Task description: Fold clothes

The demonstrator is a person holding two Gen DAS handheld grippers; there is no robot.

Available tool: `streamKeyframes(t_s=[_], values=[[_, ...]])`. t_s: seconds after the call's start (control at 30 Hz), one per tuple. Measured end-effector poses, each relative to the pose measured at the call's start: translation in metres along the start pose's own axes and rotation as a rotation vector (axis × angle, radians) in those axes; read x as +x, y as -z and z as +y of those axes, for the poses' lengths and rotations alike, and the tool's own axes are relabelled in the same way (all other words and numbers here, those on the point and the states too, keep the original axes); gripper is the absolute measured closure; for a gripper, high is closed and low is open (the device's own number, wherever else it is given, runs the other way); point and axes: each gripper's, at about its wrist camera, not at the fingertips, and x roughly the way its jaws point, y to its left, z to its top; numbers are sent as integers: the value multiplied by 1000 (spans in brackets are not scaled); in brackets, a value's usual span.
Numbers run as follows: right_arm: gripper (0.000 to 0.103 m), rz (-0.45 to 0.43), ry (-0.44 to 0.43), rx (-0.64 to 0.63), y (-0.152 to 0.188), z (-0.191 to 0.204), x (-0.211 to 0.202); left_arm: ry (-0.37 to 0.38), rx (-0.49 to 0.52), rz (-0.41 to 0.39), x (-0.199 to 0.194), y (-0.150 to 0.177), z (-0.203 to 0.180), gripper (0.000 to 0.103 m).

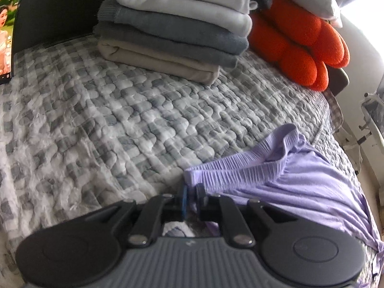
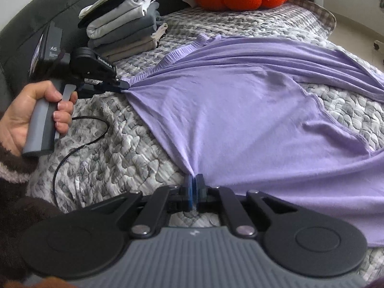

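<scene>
I have the lilac garment (image 2: 240, 110) spread across the quilted checked bed cover (image 2: 115, 148), lying toward the cover's near edge with its loose end trailing off to the right side. My left gripper (image 2: 123, 85) is clamped on the gathered waistband corner; in the right wrist view its blue pads (image 2: 112, 87) pinch the cloth where the folds fan out, and in its own view the same gripper (image 1: 192, 192) sits with the ribbed band bunched at its tips. The left hand (image 2: 31, 115) wraps the grey handle, a dark fuzzy sleeve (image 2: 14, 192) behind it and a black cable (image 2: 79, 144) looping over the cover beside it. My right gripper (image 2: 194, 182) is closed on the garment's near edge, with the cloth drawn into a point between the almost-touching pads and creases radiating from there. Toward the far left corner of the cover stands a stack of folded clothes (image 1: 172, 28) in grey, white and beige, with an orange plush cushion (image 1: 300, 40) just beside it at the far edge. A phone (image 1: 7, 33) with a lit screen leans against the dark headboard at the far left
</scene>
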Motion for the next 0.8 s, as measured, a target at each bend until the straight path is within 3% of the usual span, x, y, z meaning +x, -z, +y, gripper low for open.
streamKeyframes(t_s=[0.13, 0.17, 0.2, 0.23, 0.3, 0.53, 0.8], values=[[86, -1, 3, 10, -1, 0, 0, 18, -17, 8, -3, 0, 0, 87], [77, -8, 6, 10, -2, 0, -2, 24, -18, 7, -4, 0, 0, 82], [62, -16, 9, 10, -2, 0, -3, 30, -18, 6, -6, 0, -1, 76], [57, -24, 11, 10, -3, 0, -5, 33, -14, -3, -8, 0, -2, 73], [56, -43, 17, 16, -4, -2, -9, 38, 4, -25, -15, -1, -7, 67], [56, -79, 48, 66, -6, -17, -17, 83, 87, -88, -36, 1, -29, 63], [56, -130, 104, 123, -7, -39, -35, 146, 170, -71, -40, 8, -52, 62]])
